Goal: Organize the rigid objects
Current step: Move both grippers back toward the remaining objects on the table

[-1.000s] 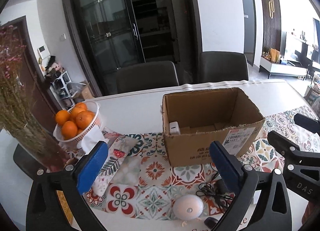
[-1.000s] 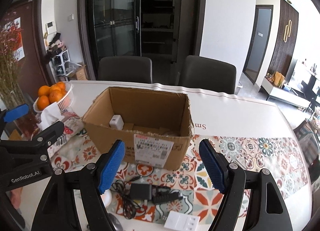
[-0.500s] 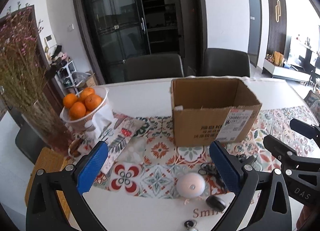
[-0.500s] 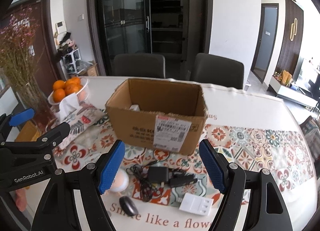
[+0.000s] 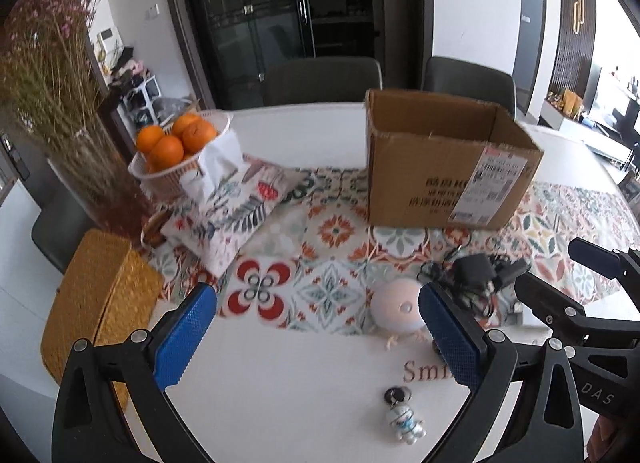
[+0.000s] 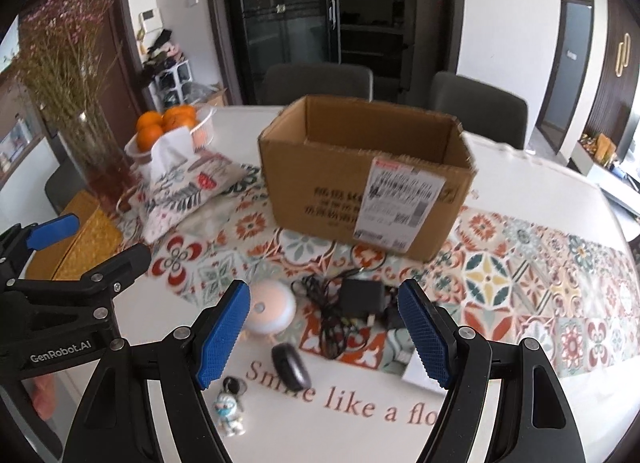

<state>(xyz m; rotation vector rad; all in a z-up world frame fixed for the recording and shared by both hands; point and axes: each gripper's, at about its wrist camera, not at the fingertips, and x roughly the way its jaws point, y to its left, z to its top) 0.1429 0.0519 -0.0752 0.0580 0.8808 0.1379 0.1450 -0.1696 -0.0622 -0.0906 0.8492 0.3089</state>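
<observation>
Both grippers, left [image 5: 316,327] and right [image 6: 324,329], spread wide and empty, angled down over the clutter to choose 1 piece. Loose on the table [image 6: 520,183] before the open box [image 6: 360,183]: round lamp [image 6: 270,309], charger [image 6: 360,297], mouse [image 6: 290,367], astronaut keyring [image 6: 230,409].

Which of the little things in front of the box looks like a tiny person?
The astronaut keychain, lying on the bare white table nearest the camera. The round white gadget, black mouse and black charger have no body or helmet.
</observation>
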